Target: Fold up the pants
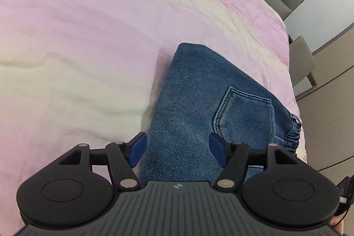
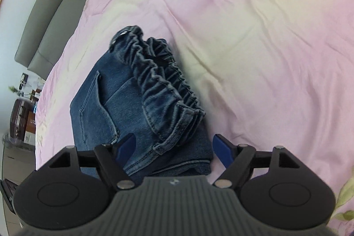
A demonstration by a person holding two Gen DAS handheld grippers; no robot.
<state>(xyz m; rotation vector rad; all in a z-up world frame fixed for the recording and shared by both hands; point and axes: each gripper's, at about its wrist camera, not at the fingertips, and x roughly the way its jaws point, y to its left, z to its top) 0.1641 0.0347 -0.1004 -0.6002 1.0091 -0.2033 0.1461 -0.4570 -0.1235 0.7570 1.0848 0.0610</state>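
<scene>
The pants [image 2: 141, 107] lie folded into a compact denim bundle on the pink bedspread [image 2: 265, 48], gathered waistband [image 2: 163, 79] on top toward twelve o'clock in the right view, back pocket [image 1: 245, 112] at three o'clock in the left view. The left gripper [image 1: 177, 148] and right gripper [image 2: 173, 150] both hang above it, jaws spread apart, holding nothing. The springy waistband sits bunched and raised; I judge it could unroll the top layer, or a careless pinch could drag the stack askew.

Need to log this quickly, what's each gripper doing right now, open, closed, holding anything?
Left gripper: open, holding nothing, over the folded jeans.
Right gripper: open, holding nothing, over the jeans' waistband end.
</scene>
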